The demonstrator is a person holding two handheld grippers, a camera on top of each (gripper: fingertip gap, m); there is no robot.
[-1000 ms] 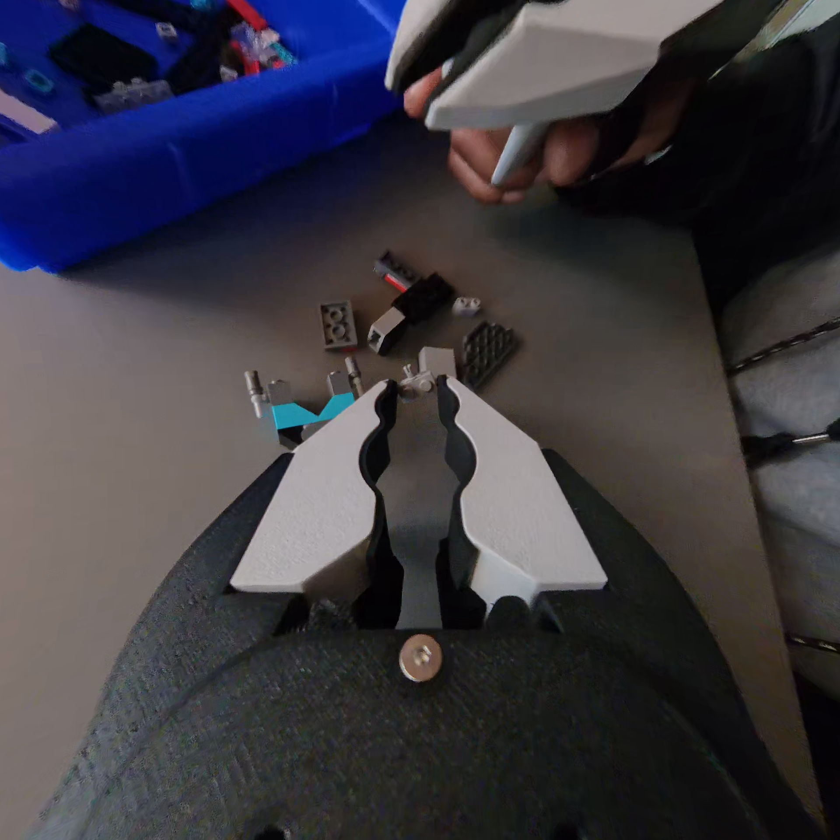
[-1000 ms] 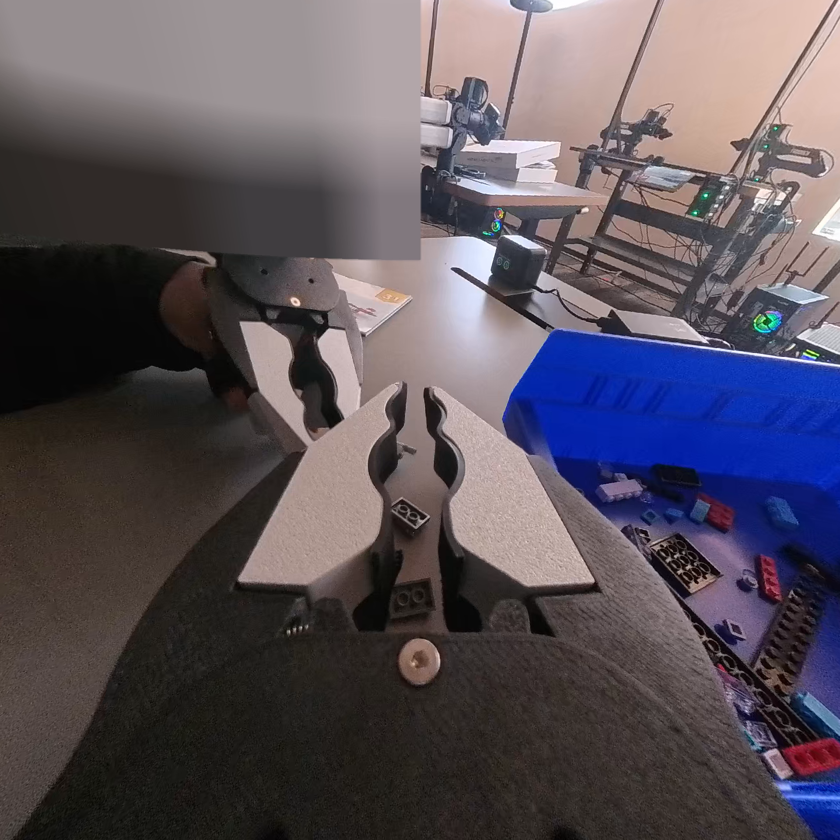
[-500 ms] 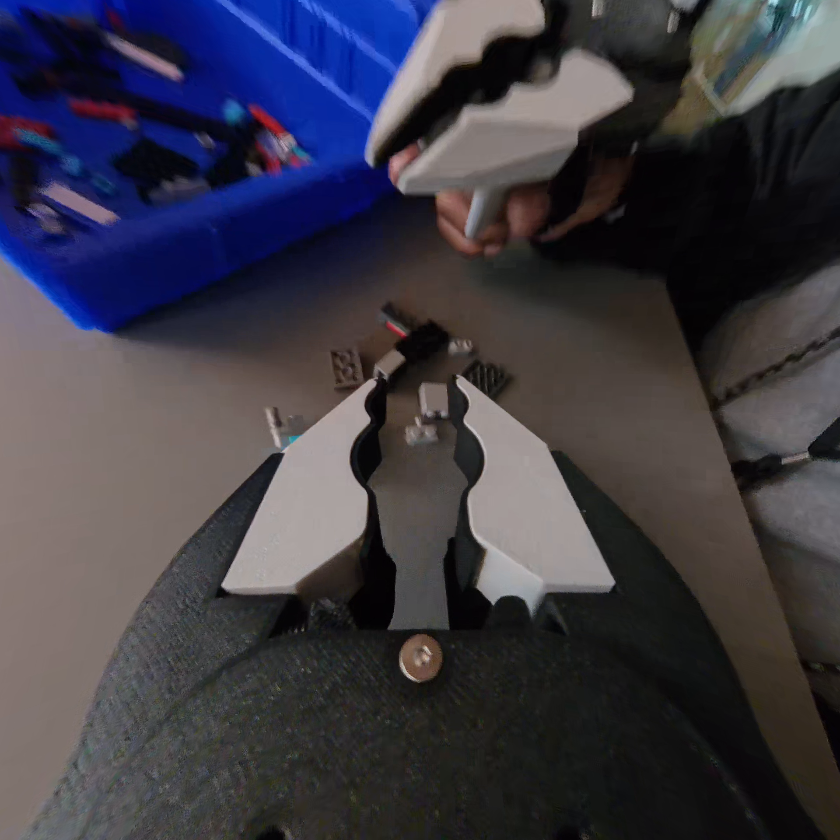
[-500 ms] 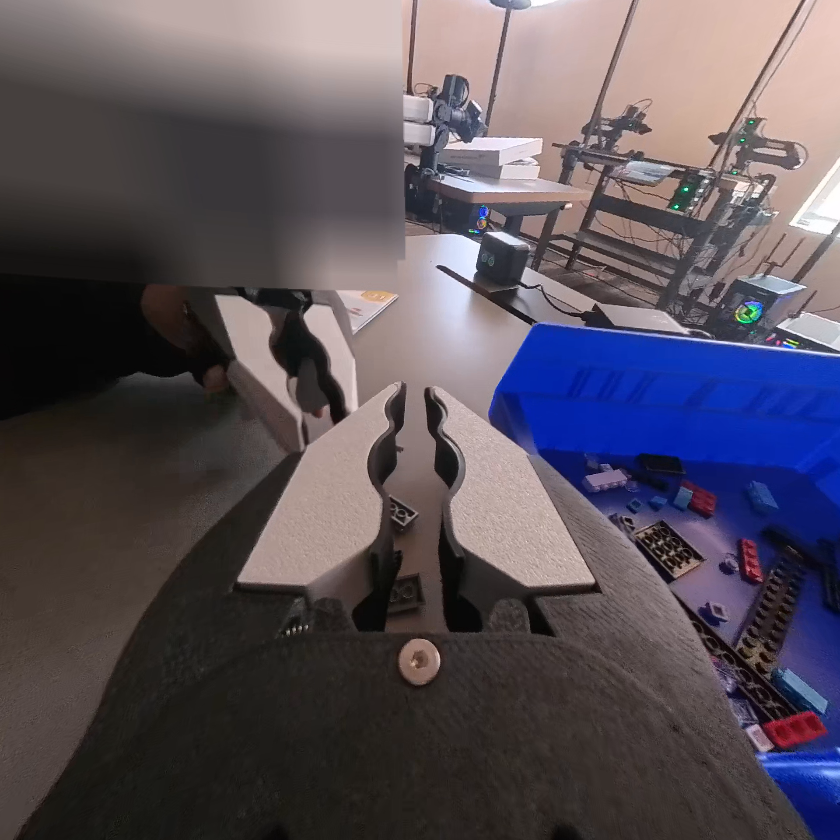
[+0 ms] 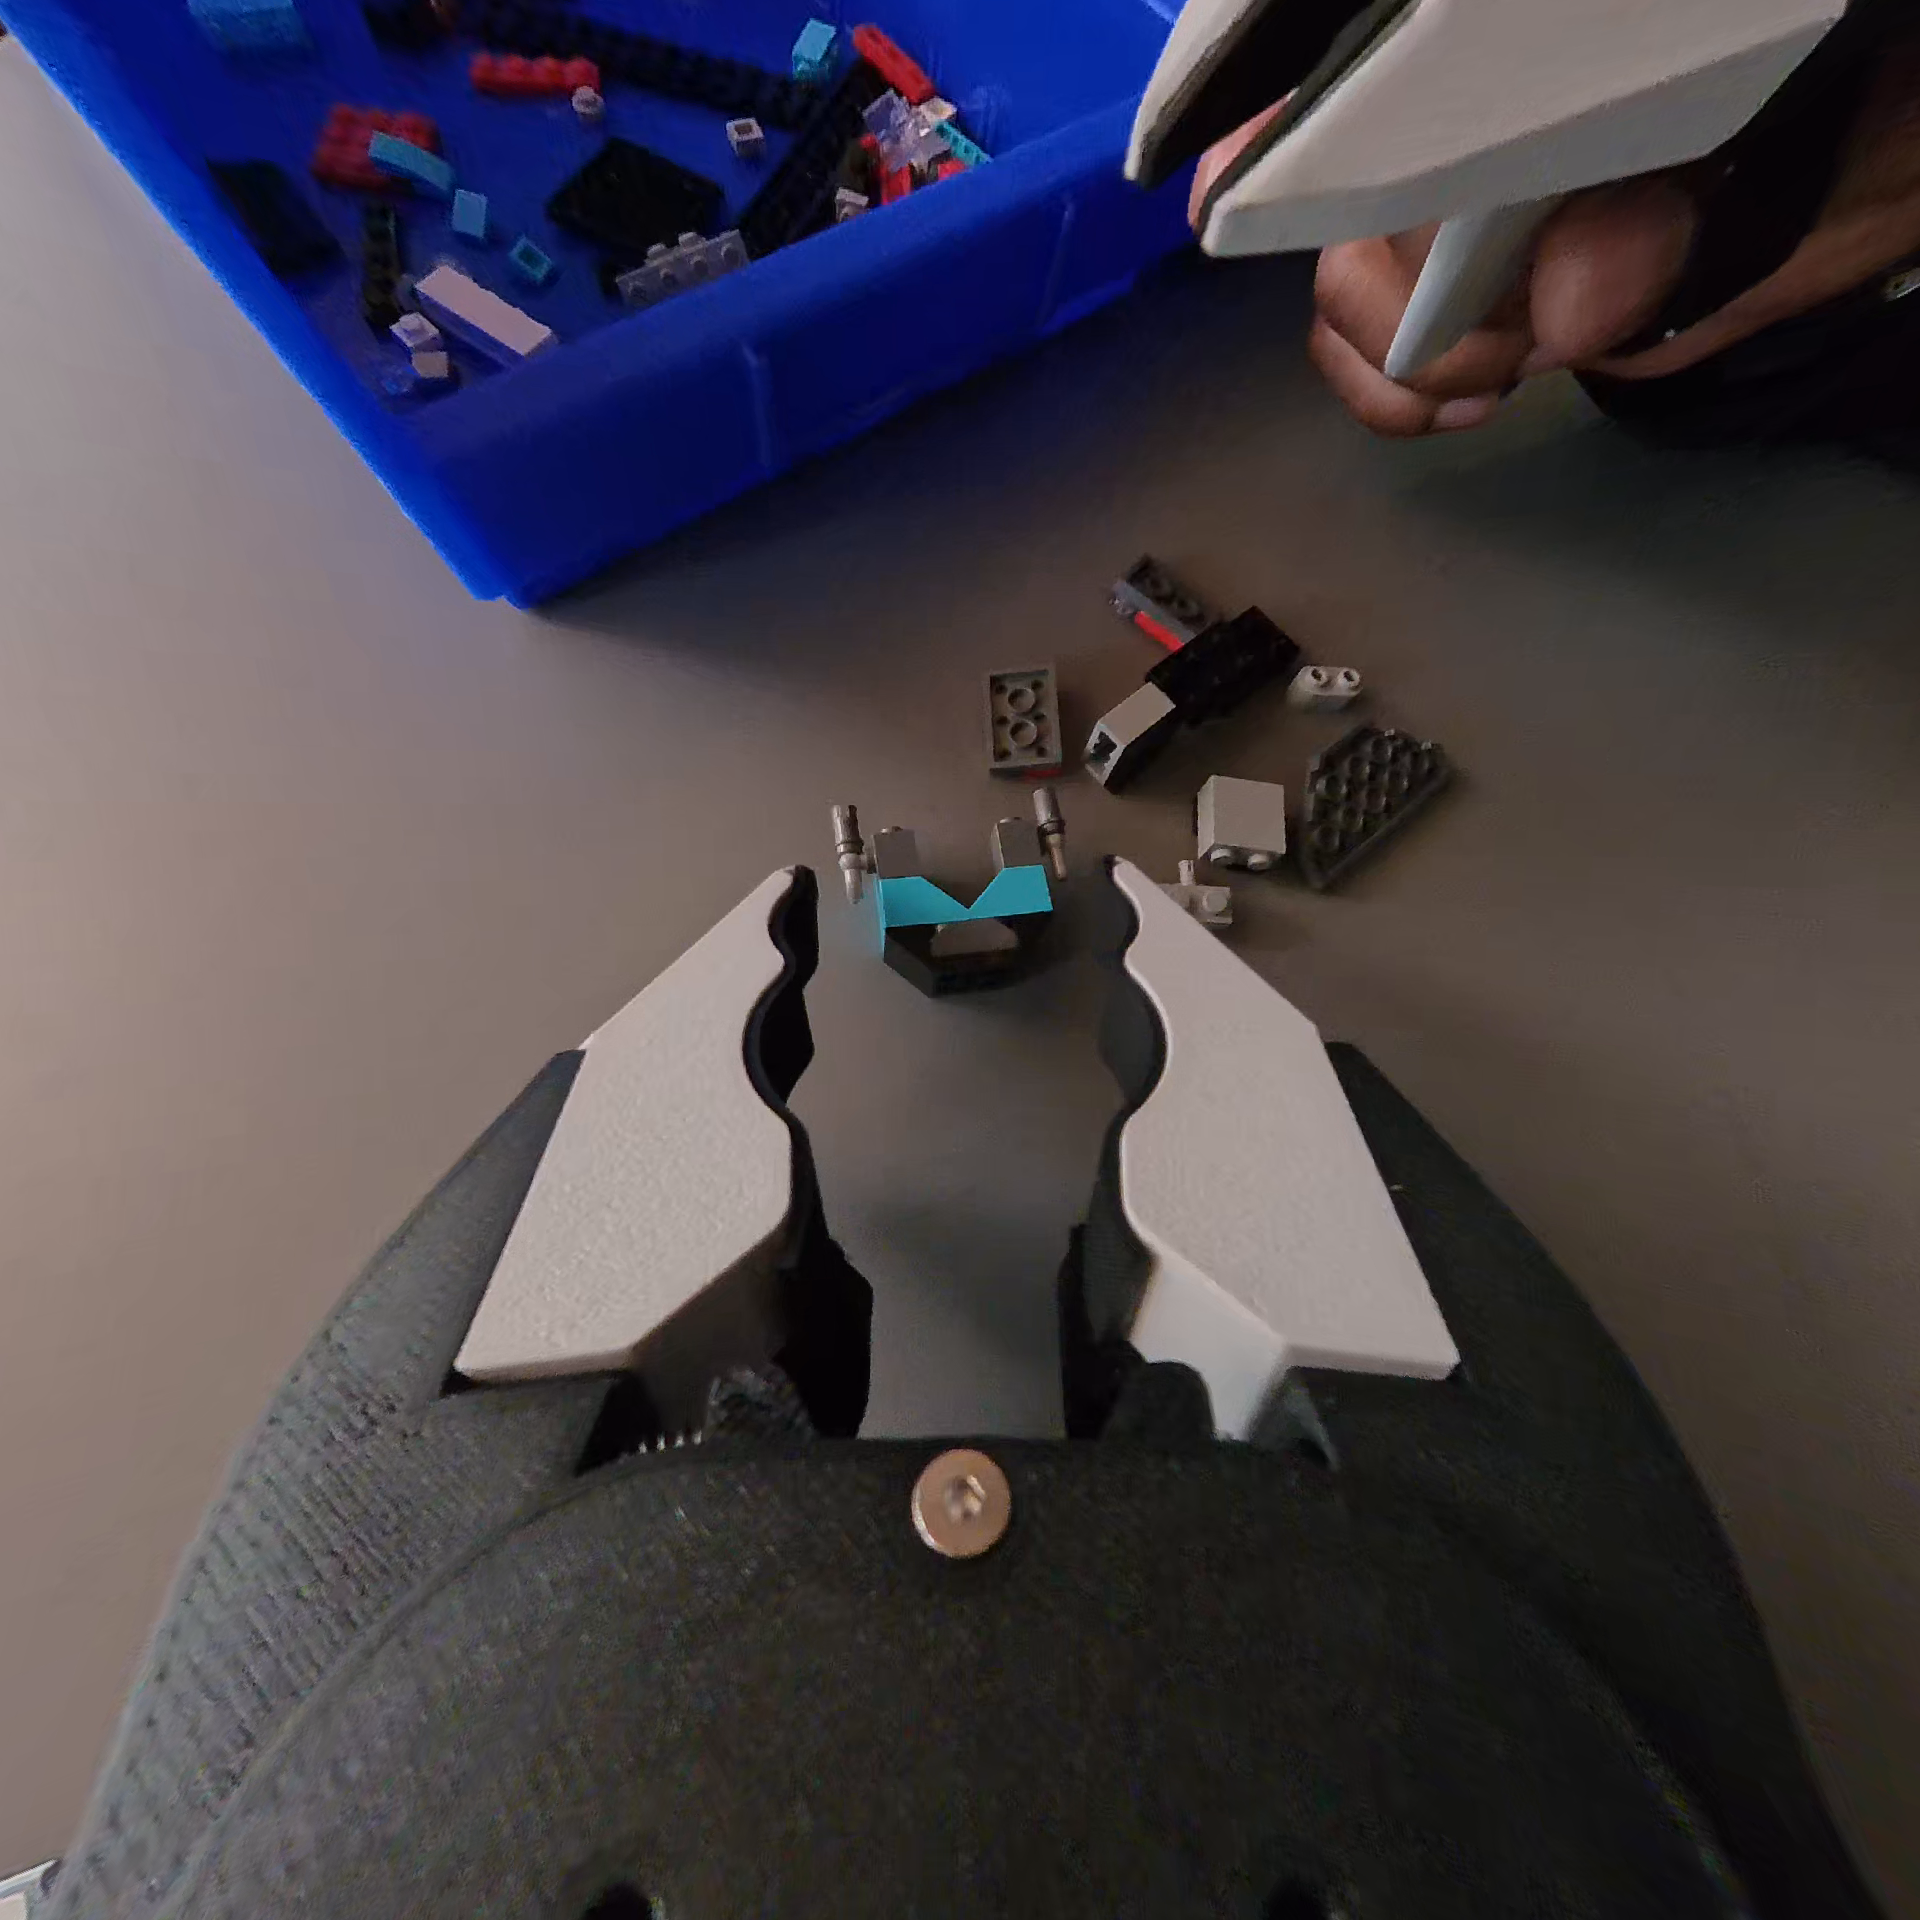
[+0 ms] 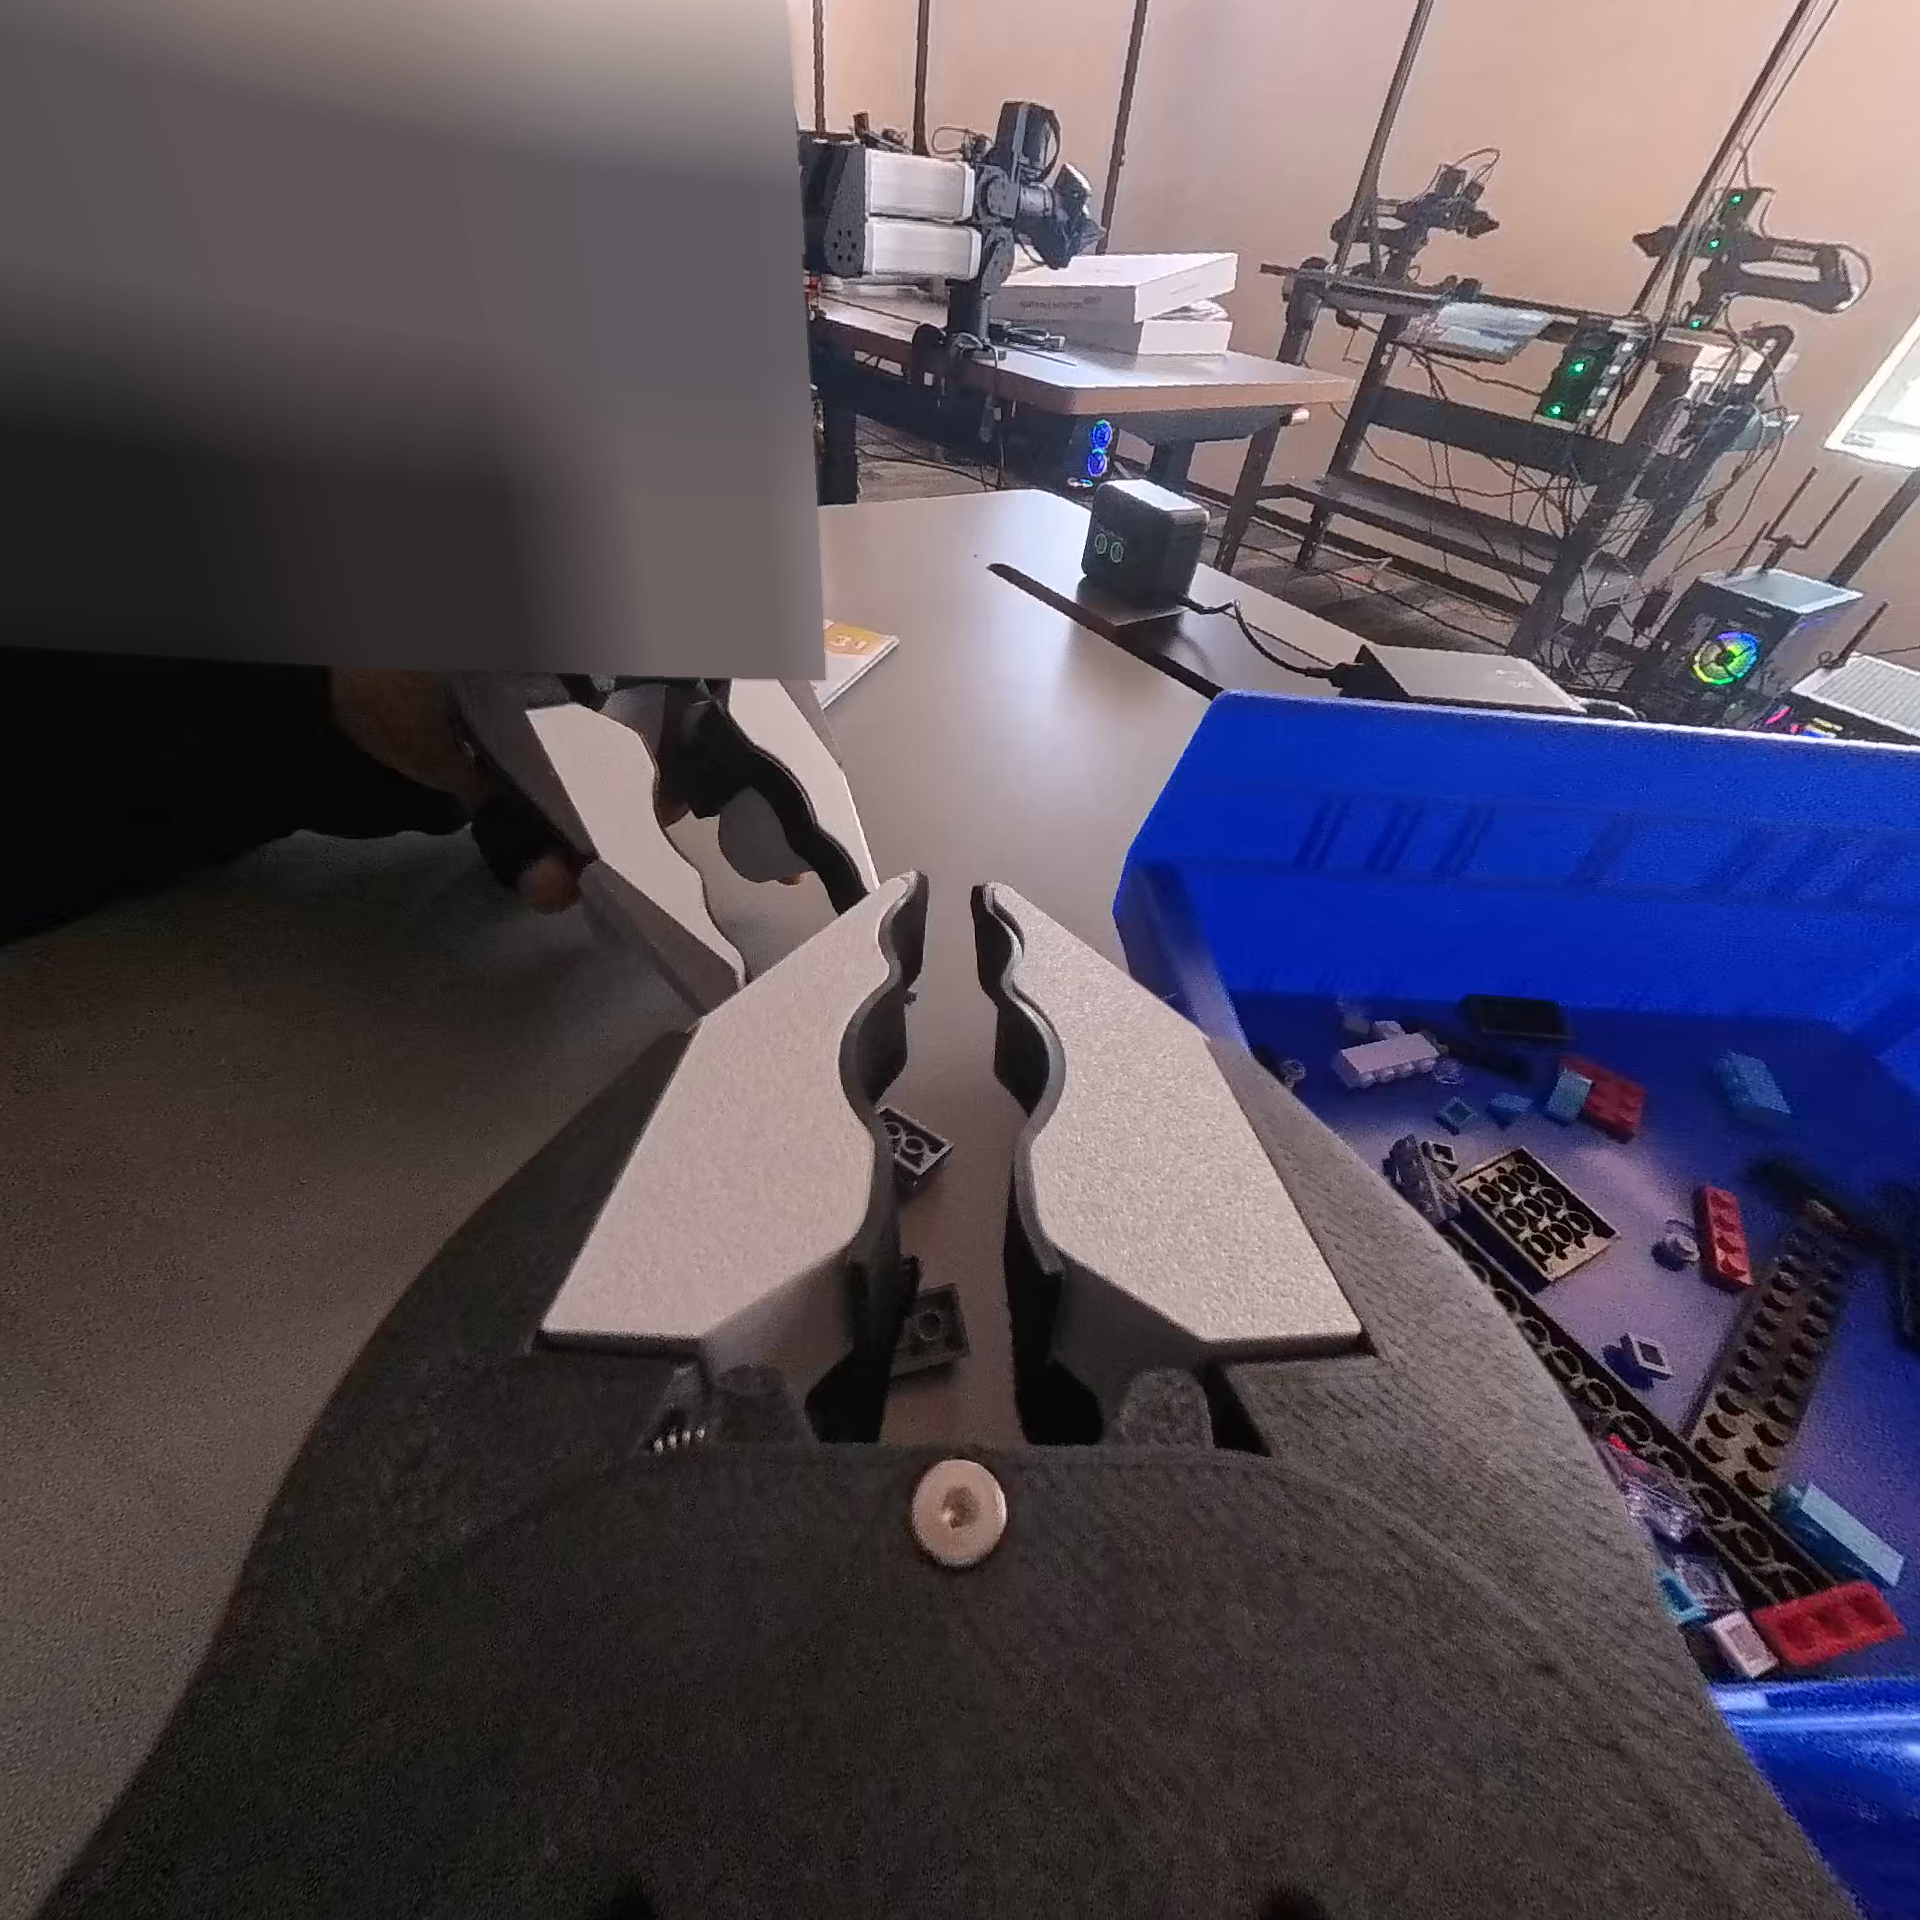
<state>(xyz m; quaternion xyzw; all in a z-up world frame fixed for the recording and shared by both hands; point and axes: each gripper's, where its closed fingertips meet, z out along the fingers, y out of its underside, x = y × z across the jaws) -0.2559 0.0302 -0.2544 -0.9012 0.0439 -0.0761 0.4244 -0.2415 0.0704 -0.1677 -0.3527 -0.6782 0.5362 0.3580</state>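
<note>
Bricks lie scattered on a grey surface (image 5: 312, 831), and the one closest to a gripper is a small built piece with a teal top over a black base (image 5: 962, 914), with two grey studs and two thin grey pins rising from its far side. It sits just beyond the fingertips of the left gripper (image 5: 961, 883), centred on the gap between them, its long side running left to right across that gap. The left gripper is spread wide, holds nothing and is not touching the piece.

To the right of the teal piece and a little farther off lie loose parts: a tiny grey clip piece (image 5: 1205, 902) just beside the right fingertip, a light grey slope brick (image 5: 1238, 821), a dark grey wedge plate (image 5: 1369, 792) turned underside up, a grey two-by-one plate (image 5: 1023, 719) also underside up, a black and grey assembly (image 5: 1195, 691) with a red and dark strip behind it, and a small pale round-stud piece (image 5: 1325, 686).

The right gripper (image 6: 948, 902) hovers above and beyond this cluster, well apart from the teal piece, so the left gripper is much the nearer. Its fingers are narrowed to a slim gap with nothing between them; two dark grey plates (image 6: 914, 1143) show on the surface below. A hand (image 5: 1507, 301) grips its trigger.

A blue bin (image 5: 727, 416) of mixed bricks stands at the far left, apart from the cluster.
</note>
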